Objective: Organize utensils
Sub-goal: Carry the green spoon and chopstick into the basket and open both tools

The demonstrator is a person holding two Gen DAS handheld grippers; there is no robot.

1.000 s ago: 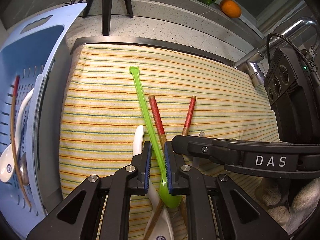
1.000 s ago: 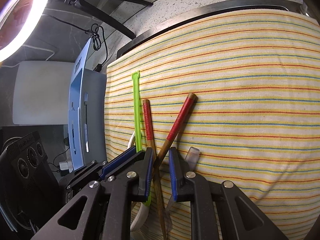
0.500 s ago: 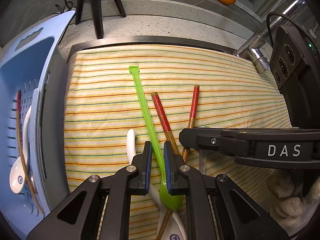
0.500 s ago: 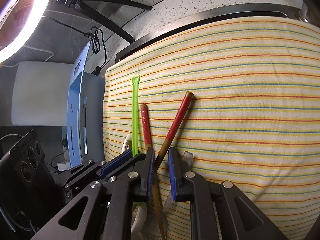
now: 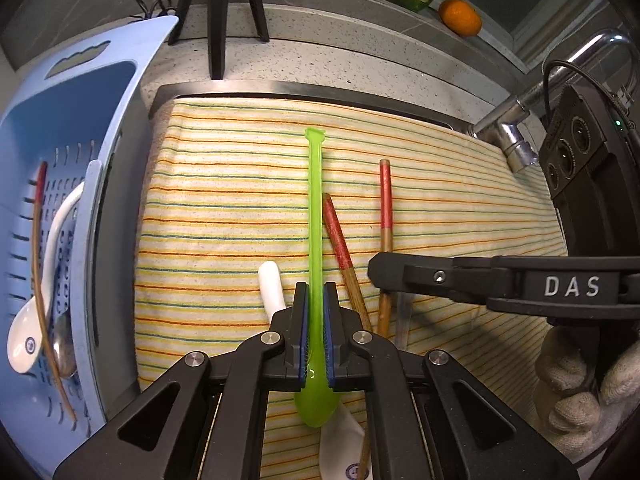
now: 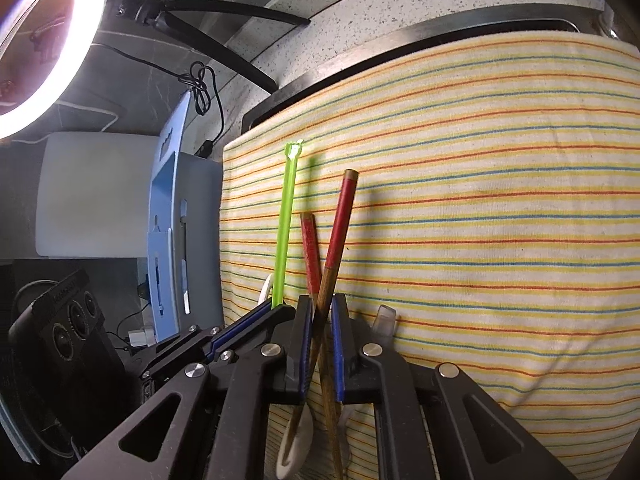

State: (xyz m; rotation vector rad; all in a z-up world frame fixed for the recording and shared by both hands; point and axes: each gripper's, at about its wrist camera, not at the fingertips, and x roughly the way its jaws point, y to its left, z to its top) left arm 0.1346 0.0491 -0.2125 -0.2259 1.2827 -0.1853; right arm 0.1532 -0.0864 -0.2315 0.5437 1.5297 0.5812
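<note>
Whereas a second ago both grippers stood with a gap around their targets, both have now clamped; left gripper [image 5: 315, 334] is clenched on the handle of the green spoon [image 5: 315, 216], pads pressing both sides just above the bowl, which shows at lower centre of the left view; right gripper [image 6: 321, 346] is closing on the red-topped chopstick [image 6: 339, 236], and the shaft sits pinched between the blue pads, crossing a second chopstick [image 6: 311, 246] that also runs down between them; cannot tell whether the second one is gripped as well.

Spoon handle now points straight up the left frame instead of leaning toward upper left; in the right view its tip casts a separate shadow on the striped cloth [image 5: 224, 216], so the spoon appears to be lifted at that end; the clamped chopstick likewise throws an offset shadow.

White ceramic spoon [image 5: 271, 284] lies on the cloth just left of the left gripper, partly under it; a clear utensil [image 6: 385, 316] sits just right of the right gripper.

Blue basket [image 5: 80, 128], at left edge of the left frame, already holds a white spoon, a chopstick and a metal spoon.

Judgement: grasp phase complete for both hands; transfer to the basket is next; risk is dragging the second chopstick along.
</note>
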